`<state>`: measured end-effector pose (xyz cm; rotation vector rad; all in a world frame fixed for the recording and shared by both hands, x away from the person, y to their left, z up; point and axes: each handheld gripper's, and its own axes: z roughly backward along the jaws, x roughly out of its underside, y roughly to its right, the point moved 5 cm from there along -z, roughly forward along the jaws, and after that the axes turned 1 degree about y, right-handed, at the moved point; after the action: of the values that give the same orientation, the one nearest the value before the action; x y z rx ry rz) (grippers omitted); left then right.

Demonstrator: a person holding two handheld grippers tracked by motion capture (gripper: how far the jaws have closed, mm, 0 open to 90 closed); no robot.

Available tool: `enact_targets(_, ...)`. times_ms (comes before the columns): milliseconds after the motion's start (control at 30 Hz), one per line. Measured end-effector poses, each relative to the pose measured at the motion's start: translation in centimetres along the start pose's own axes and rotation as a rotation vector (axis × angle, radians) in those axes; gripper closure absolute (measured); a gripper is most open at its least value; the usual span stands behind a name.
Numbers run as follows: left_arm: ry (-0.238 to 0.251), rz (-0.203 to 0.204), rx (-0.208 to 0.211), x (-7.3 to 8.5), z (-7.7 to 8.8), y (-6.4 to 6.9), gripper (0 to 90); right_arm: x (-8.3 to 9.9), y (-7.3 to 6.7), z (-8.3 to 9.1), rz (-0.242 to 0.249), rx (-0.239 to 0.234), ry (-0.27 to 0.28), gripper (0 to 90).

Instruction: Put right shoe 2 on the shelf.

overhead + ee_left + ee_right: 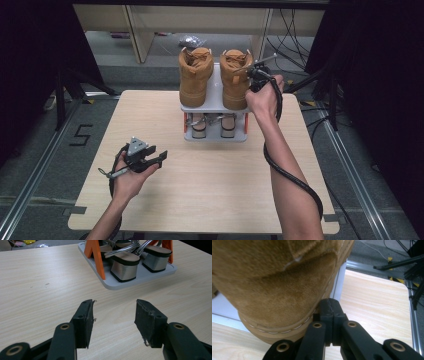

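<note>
Right gripper, jaws closed on nothing, rests against the right boot on the rack, upper centre. Left gripper, jaws apart, hovers over the surface, lower left

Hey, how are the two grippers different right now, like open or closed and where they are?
The left gripper has its jaws wide apart with nothing between them; the right gripper has its jaws pressed together. The left gripper hovers over bare table, away from the shoe rack; the right gripper sits up at the rack's top shelf, tips against the heel of the right-hand tan boot. Both have black jaws, and neither holds anything.
</note>
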<state>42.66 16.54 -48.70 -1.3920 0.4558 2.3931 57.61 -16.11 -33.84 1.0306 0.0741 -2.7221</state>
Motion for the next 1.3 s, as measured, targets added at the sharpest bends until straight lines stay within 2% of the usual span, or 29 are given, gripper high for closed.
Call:
enact_targets(100, 0.003, 0.004, -0.008, -0.1, 0.1, -0.3, 48.1, 0.5, 0.0, 0.6, -0.014, -0.022, 0.015, 86.4)
enact_targets(200, 0.005, 0.006, -0.01, -0.1, 0.1, -0.3, 48.1, 1.0, 0.2, 1.3, 0.002, -0.02, 0.033, 80.5)
enact_targets(333, 0.01, 0.004, -0.004, -0.1, 0.1, -0.1, 48.1, 1.6, 0.5, 2.0, 0.005, -0.031, 0.047, 79.5)
enact_targets(367, 0.01, 0.004, -0.004, -0.1, 0.1, -0.1, 48.0, 1.7, 0.2, 2.2, -0.015, -0.045, 0.041, 78.9)
enact_targets(400, 0.011, 0.004, -0.005, -0.1, 0.1, -0.1, 48.0, 1.9, 0.4, 2.3, 0.013, -0.038, 0.043, 77.9)
enact_targets(433, 0.011, 0.004, -0.004, -0.1, 0.1, -0.1, 48.1, 2.0, 0.3, 2.3, -0.001, -0.054, 0.043, 77.0)
enact_targets(500, 0.01, 0.005, -0.004, -0.1, 0.1, -0.1, 48.0, 2.1, 0.4, 2.2, 0.01, -0.043, 0.048, 76.4)
enact_targets(533, 0.009, 0.003, -0.004, -0.1, 0.1, -0.1, 48.0, 2.3, 0.3, 2.2, -0.013, -0.053, 0.041, 75.0)
enact_targets(567, 0.009, 0.005, -0.005, -0.1, 0.1, -0.1, 48.0, 2.5, 0.4, 2.2, -0.014, -0.052, 0.041, 74.0)
enact_targets(900, 0.015, 0.007, -0.005, -0.1, 0.2, -0.1, 47.8, 4.3, 0.7, 2.7, 0.014, -0.058, 0.063, 65.3)
enact_targets(933, 0.015, 0.007, -0.01, -0.1, 0.2, -0.1, 47.8, 4.8, 0.9, 2.9, 0.035, -0.056, 0.071, 62.8)
enact_targets(1067, 0.013, 0.006, -0.013, 0.0, 0.2, -0.1, 47.4, 5.9, 1.1, 2.7, 0.049, -0.063, 0.072, 59.3)
enact_targets(1100, 0.013, 0.005, -0.013, 0.0, 0.2, -0.2, 47.3, 6.3, 1.0, 2.8, 0.031, -0.06, 0.058, 58.8)
enact_targets(1167, 0.013, 0.005, -0.014, 0.0, 0.2, -0.2, 47.1, 6.7, 1.2, 2.6, 0.061, -0.062, 0.064, 58.0)
enact_targets(1300, 0.013, 0.005, -0.019, 0.1, 0.2, -0.3, 46.8, 7.7, 1.2, 2.5, 0.064, -0.069, 0.055, 56.7)
